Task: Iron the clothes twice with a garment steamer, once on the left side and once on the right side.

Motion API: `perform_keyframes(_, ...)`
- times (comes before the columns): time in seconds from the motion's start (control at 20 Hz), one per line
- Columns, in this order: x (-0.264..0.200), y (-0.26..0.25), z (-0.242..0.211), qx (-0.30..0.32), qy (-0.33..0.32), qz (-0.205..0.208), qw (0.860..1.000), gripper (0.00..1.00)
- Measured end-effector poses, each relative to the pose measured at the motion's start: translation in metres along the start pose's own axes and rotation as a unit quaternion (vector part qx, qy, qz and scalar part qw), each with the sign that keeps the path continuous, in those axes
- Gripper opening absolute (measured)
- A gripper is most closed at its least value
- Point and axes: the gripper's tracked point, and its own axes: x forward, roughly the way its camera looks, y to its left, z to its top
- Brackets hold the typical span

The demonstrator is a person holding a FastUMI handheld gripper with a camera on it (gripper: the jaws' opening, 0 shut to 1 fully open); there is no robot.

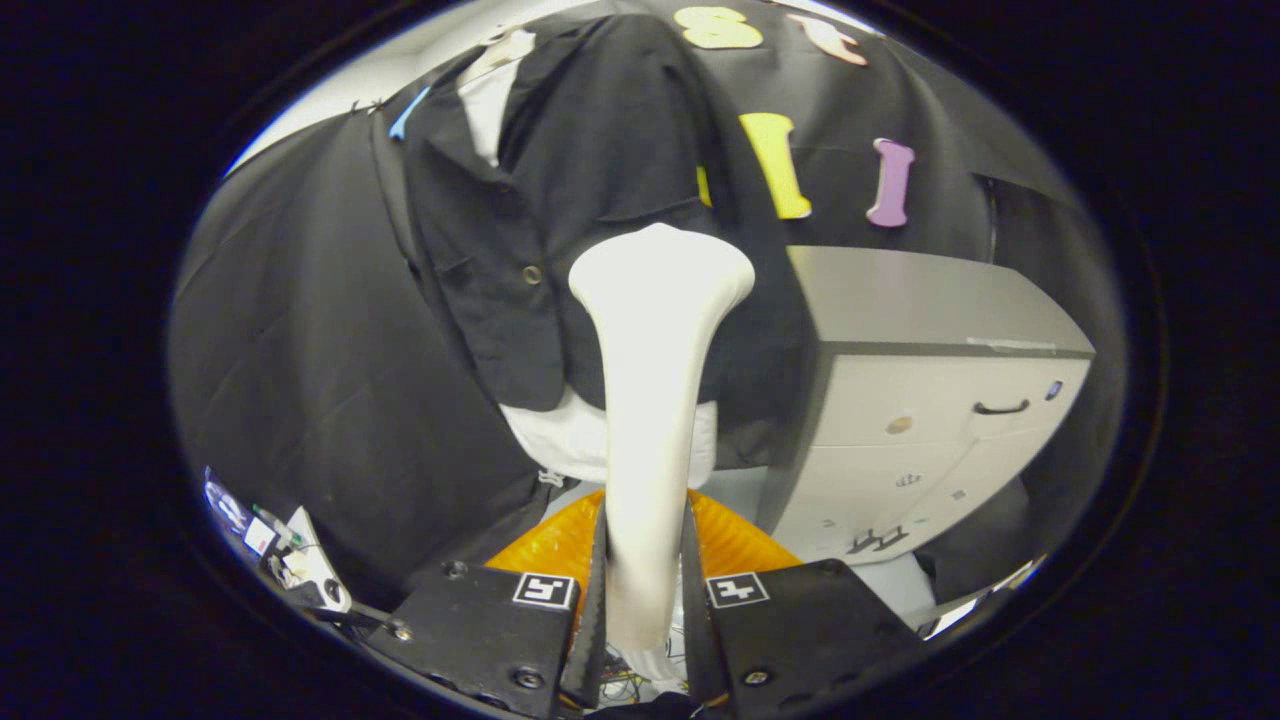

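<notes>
Between our gripper's [645,600] two fingers [598,600] we see the steamer's [650,400] handle, and both fingers press on it from either side, so the jaws are nearly closed, parted only by the width of that handle. We see the steamer rise straight ahead of the fingers as a pale stem that widens into a broad head, and that head stands in front of the dark jacket [570,200] at about its lower front, just beside a button [532,274]; we cannot tell whether the head touches the cloth. We see the jacket hanging beyond the fingers, with a white shirt [570,440] showing at its collar and below its hem. Just ahead of the fingers and under the steamer lies an orange thing [740,545] that we cannot name. Ahead and to the right of the steamer stands a grey cabinet [930,400] with a dark handle on its drawer. Down beside the left finger we see a small clutter of wires and bits [285,560].
</notes>
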Motion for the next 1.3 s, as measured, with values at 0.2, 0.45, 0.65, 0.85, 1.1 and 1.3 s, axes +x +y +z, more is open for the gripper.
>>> perform_keyframes(0.2,-0.028,-0.064,-0.021,0.033,-0.01,-0.026,0.999,0.35)
perform_keyframes(0.45,-0.097,-0.156,-0.054,0.063,-0.014,-0.059,0.996,0.35)
perform_keyframes(0.65,-0.148,-0.22,-0.086,0.067,-0.02,-0.074,0.995,0.35)
perform_keyframes(0.85,-0.179,-0.258,-0.117,0.068,-0.019,-0.076,0.995,0.35)
perform_keyframes(1.1,-0.195,-0.282,-0.154,0.081,-0.007,-0.069,0.994,0.35)
perform_keyframes(1.3,-0.204,-0.294,-0.179,0.094,-0.004,-0.071,0.993,0.35)
